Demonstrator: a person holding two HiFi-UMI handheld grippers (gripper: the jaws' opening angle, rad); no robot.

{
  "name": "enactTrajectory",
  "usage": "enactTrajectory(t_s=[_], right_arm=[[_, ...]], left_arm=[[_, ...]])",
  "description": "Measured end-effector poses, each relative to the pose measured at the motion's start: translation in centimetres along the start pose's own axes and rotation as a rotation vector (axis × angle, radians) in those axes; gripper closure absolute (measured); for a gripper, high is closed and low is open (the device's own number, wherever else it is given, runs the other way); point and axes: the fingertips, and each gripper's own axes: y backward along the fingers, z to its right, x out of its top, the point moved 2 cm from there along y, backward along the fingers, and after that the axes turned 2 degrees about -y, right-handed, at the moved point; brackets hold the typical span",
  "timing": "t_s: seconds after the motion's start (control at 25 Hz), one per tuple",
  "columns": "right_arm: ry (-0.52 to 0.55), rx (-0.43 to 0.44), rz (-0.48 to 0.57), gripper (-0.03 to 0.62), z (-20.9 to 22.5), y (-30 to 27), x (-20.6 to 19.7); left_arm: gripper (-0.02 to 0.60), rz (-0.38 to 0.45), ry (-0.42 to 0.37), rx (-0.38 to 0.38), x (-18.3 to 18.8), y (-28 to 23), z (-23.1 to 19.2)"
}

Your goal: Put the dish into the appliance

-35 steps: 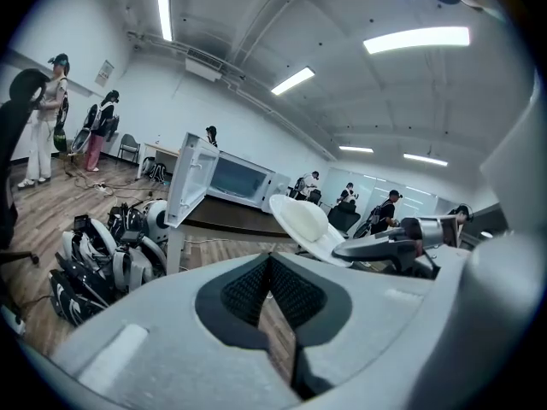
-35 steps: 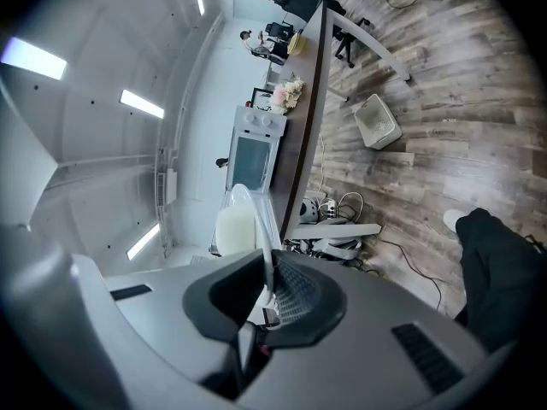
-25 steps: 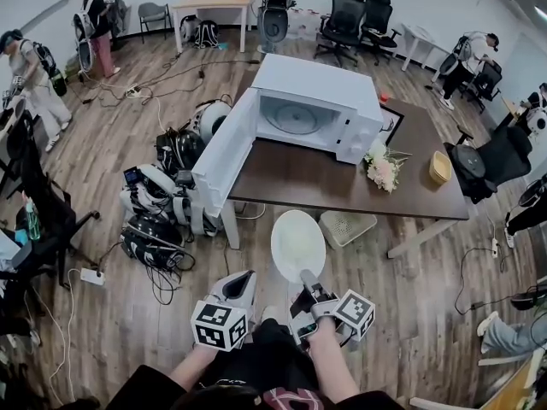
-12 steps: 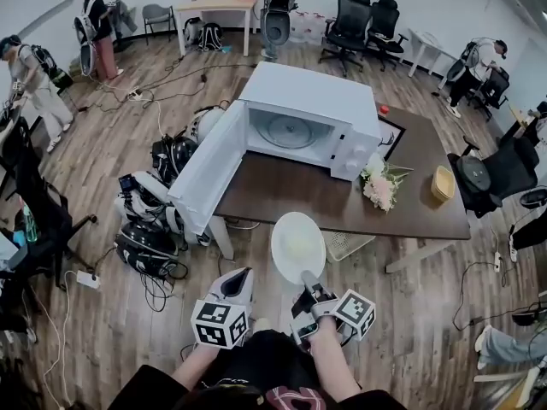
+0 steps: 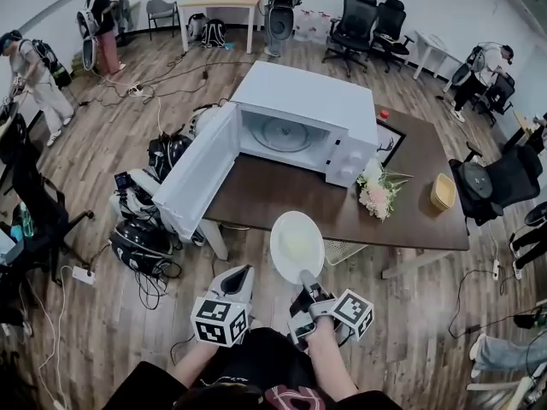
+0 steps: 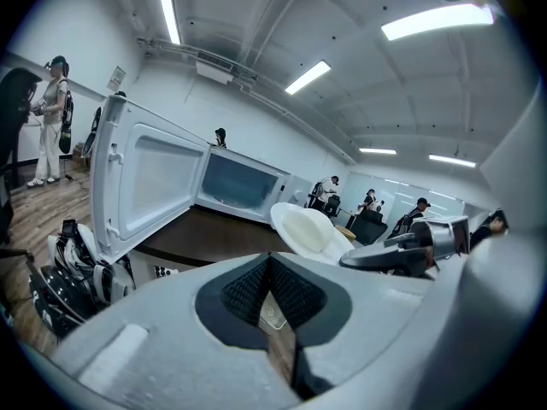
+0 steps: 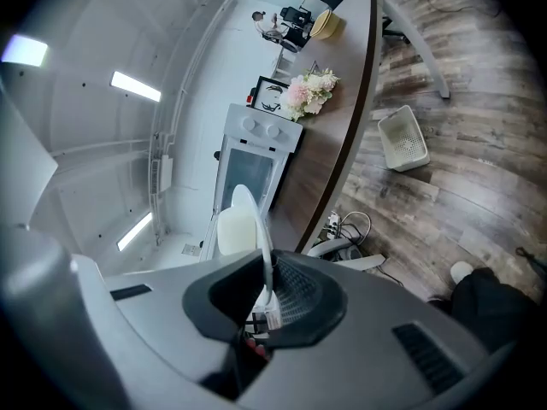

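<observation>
Dish (image 5: 297, 246): white, gripped by its near rim in the right tongs (image 5: 306, 282), which are clenched on the edge. It hangs in the air just short of the near edge of the desk (image 5: 410, 203), tilted up and touching nothing else.

Microwave (image 5: 299, 126) stands on the desk with its door (image 5: 198, 173) swung wide to the left. The cavity is bare except for the turntable (image 5: 282, 133).

Progress, as I judge it: pick-up is done and the door is open. Left to do: carry the dish over the desk, set it inside, release.

Pose: both forearms reach forward, low. The right tongs lead toward the microwave. The left tongs (image 5: 242, 273) sit beside them, clenched on nothing, clear of the dish.
</observation>
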Motion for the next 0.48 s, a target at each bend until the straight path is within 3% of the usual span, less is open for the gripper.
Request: enactTrajectory(t_s=[0.48], right_arm=[[-0.042,-0.023,0.016,0.554,-0.1,-3.5,2.0]], left_arm=[[0.574,-0.013,-0.003,0.005,1.6,-4.5,-2.6]])
